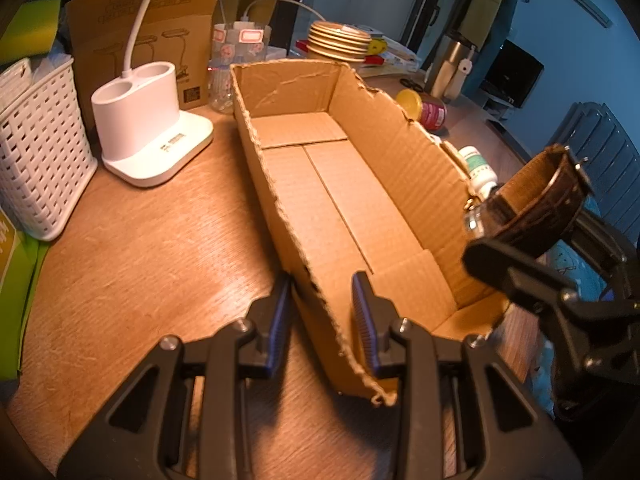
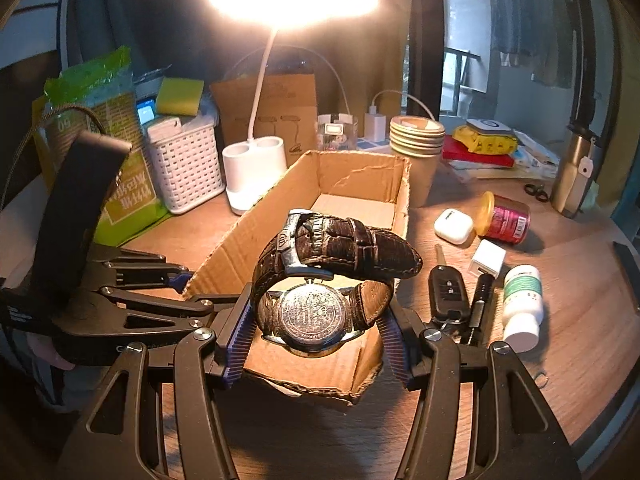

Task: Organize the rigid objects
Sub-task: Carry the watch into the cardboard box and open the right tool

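A: Where the right gripper (image 2: 318,334) fills the lower centre of its frame, a wristwatch (image 2: 320,280) sits pinched between its blue ribbed pads, case back facing the lens, dark leather strap looped above. Held over the near end of the cardboard box (image 2: 320,208).

B: Left wrist frame agrees: watch (image 1: 540,200) at right edge, above the box's (image 1: 340,184) right wall, off the table. Box interior bare cardboard, top edges torn and ragged.

A: Left gripper (image 1: 322,324)?

B: Bottom centre. Fingers spread, straddling the box's near left wall, one pad outside, one inside. Contact with the wall: cannot tell.

A: Loose items, right of the box in the right wrist frame: white earbud case (image 2: 453,226), red can with yellow lid (image 2: 505,219) on its side, white charger cube (image 2: 488,259), black car key (image 2: 447,292), black pen-like tube (image 2: 478,300), white pill bottle with green label (image 2: 522,306) lying down. All on the wooden table (image 2: 580,320).

B: Upper left: white desk lamp base (image 1: 150,124), white lattice basket (image 1: 38,152) beside it. Behind the box, stacked paper cups (image 1: 338,40).

A: Lamp lit, glare at top centre.
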### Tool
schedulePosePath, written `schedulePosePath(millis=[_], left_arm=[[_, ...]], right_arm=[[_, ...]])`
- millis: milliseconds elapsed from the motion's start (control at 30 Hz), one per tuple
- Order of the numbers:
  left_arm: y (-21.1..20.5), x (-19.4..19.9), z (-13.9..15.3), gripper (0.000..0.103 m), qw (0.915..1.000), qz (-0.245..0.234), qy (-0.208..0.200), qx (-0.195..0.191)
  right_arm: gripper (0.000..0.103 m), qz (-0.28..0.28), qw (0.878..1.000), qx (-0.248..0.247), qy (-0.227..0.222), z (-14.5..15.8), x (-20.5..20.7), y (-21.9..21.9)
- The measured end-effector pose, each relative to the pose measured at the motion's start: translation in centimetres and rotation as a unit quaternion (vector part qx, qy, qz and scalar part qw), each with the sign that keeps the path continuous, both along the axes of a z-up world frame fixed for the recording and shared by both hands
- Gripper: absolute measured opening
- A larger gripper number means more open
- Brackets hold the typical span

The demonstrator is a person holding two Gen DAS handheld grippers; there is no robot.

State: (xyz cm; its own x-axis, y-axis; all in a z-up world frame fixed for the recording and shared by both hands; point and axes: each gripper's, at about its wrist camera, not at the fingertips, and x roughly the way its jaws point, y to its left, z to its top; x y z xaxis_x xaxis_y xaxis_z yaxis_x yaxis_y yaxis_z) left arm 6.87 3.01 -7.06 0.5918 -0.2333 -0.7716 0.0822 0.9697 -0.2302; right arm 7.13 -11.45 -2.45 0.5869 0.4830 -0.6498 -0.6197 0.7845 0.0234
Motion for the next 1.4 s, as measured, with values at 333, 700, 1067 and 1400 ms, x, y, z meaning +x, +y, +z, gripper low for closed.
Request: schedulePosePath(millis=[333,700,1067,1400], left_arm=[[0.0,0.0,0.0,0.034,1.0,0.0,0.0,0.001],[0.0,0.0,0.0,0.034,1.0,0.0,0.0,0.001],[-0.1,0.1,-0.1,0.034,1.0,0.002,-0.001,0.003],[-0.1,0.0,-0.1,0.034,1.0,0.002,-0.001,0.003]], right_arm=[[0.06,0.0,1.0,-0.01,0.006,-0.8,0.3,0.3],[0.061,0.003,1.0,-0.017,0.009,-1.0,0.3,0.5],[0.068,0.002,1.0,0.003,0.004,0.1,-0.2,-0.4],[0.068,-0.05,0.998,0.028,-0.01,1.5,0.5,-4.3]])
